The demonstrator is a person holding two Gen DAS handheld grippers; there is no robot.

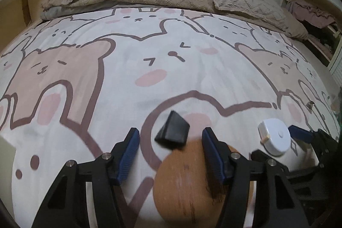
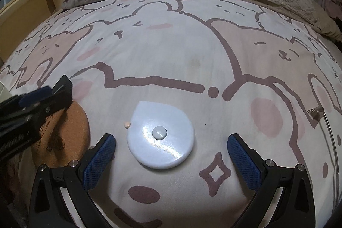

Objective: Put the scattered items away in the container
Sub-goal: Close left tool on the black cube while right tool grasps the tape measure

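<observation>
Left gripper (image 1: 171, 138) jaws apart, straddling black wedge (image 1: 172, 131) lying on cork coaster (image 1: 188, 181); centre pads before closing. Right gripper (image 2: 171, 149) wide apart around white tape measure (image 2: 160, 136) flat on bedsheet (image 2: 171, 57); lower, then squeeze. Container unseen.

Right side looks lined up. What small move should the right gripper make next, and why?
Probably close the jaws on the white tape measure: it lies flat on the bedspread between the right gripper's open jaws, neither pad touching it.
</observation>
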